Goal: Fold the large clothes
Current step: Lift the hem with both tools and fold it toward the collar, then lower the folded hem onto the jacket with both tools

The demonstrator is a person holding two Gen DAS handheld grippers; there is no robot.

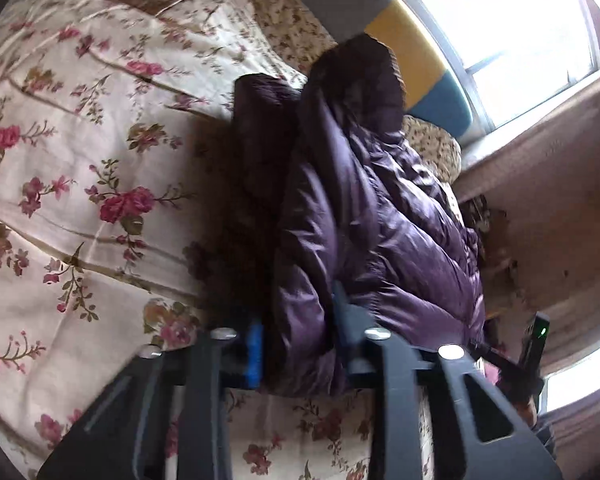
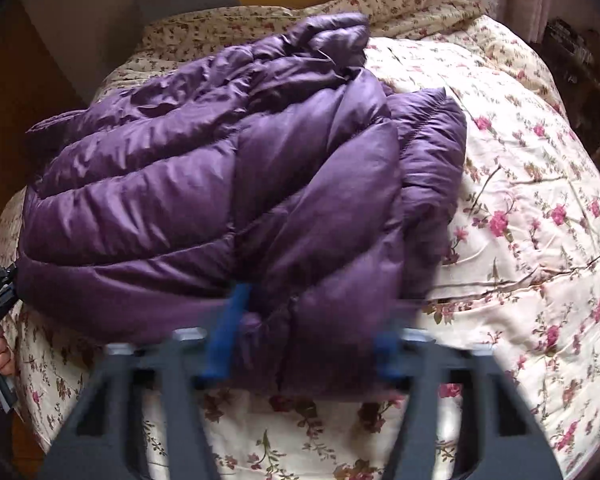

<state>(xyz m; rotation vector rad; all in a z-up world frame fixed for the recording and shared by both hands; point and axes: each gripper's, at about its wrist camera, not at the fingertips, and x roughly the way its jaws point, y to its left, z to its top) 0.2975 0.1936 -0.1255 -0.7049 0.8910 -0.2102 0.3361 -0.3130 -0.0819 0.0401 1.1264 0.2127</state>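
Observation:
A puffy purple quilted jacket [image 1: 364, 208] lies bunched and partly folded on a floral bedspread [image 1: 84, 168]. In the left wrist view my left gripper [image 1: 300, 344] is shut on the jacket's near edge, with a thick fold squeezed between the blue pads [image 1: 254, 352]. In the right wrist view the jacket [image 2: 220, 168] fills the middle. My right gripper [image 2: 306, 336] is shut on its near bulging fold, blurred, and the blue pads [image 2: 228, 320] press in from both sides. The left gripper shows at that view's left edge, held by a hand [image 2: 0, 356].
The bed's flowered cover [image 2: 520, 220] spreads to the right of the jacket. A yellow and blue padded headboard [image 1: 424, 60] and a bright window [image 1: 512, 36] stand beyond it. Dark wooden furniture [image 2: 580, 64] sits at the far right, and brown floor [image 2: 4, 100] at the left.

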